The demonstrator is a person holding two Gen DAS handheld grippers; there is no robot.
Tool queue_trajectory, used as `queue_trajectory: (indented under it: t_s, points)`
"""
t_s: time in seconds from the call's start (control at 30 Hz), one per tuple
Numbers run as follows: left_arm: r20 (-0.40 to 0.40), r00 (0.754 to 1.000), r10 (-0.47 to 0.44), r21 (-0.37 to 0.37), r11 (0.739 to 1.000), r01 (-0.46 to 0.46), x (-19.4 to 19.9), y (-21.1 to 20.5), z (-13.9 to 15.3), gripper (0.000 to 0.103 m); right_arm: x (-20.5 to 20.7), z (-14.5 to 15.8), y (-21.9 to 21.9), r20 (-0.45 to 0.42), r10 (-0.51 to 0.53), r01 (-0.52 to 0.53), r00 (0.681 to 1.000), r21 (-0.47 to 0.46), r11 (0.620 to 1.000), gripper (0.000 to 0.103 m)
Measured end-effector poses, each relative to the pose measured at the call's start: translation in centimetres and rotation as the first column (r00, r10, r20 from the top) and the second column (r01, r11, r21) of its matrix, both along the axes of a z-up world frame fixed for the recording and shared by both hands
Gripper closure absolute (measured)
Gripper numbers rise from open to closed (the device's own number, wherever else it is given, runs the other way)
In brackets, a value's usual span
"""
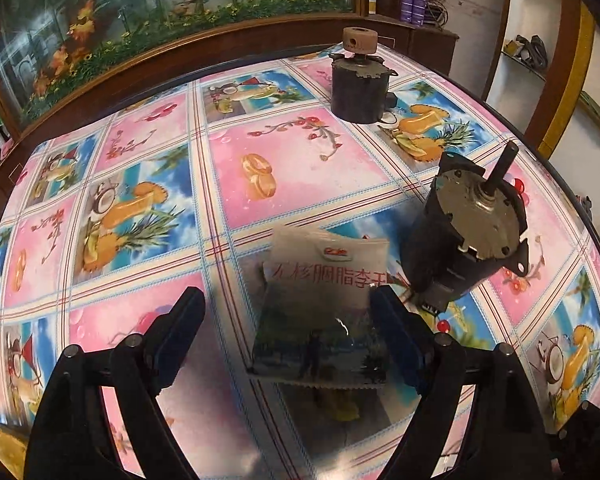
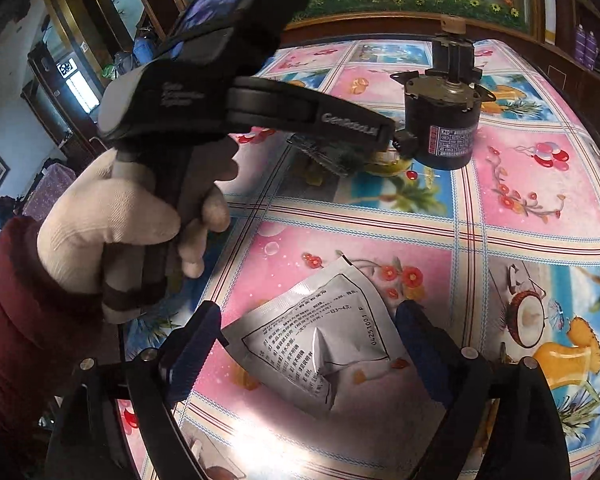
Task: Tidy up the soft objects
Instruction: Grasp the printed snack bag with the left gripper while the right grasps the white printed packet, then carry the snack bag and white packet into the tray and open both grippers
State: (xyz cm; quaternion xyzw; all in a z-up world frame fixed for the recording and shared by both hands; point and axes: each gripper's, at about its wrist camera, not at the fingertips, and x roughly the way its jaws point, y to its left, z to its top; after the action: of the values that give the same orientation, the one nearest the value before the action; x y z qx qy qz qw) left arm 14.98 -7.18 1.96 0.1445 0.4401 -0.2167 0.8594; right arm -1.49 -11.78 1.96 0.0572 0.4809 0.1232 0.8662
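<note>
A snack packet (image 1: 320,312) printed with red characters lies flat on the tabletop (image 1: 300,168) between the spread fingers of the left tool (image 1: 288,320), nearer its right finger, ungripped. A creased silver sachet (image 2: 316,340) likewise lies between the wide-open fingers of the right tool (image 2: 308,340). Just right of the snack packet stands a tilted dark motor (image 1: 460,232), a second motor (image 1: 360,84) sits far off, and a white-gloved hand (image 2: 112,224) holds the left tool's handle.

I see a pink-and-blue fruit-print tablecloth (image 1: 148,184). Silver sachet (image 2: 320,344) has black print. Glove (image 2: 112,224) white, sleeve (image 2: 16,320) dark red.
</note>
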Motion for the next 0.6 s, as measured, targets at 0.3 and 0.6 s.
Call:
queue_trajectory:
  t_s: [0.3, 0.6]
  points:
    - [-0.052, 0.998, -0.037, -0.038, 0.999, 0.035, -0.6, -1.1, -0.4, 0.044, -0.6, 0.0, 2.1, 0.045, -0.015, 0.02, 0.999, -0.107, 0.994, 0.051]
    - [-0.087, 0.996, 0.035, -0.147, 0.988, -0.048, -3.7, 2.5, 1.6, 0.055, -3.0, 0.7, 0.5, 0.021, 0.009, -0.009, 1.0, -0.003, 1.0, 0.063]
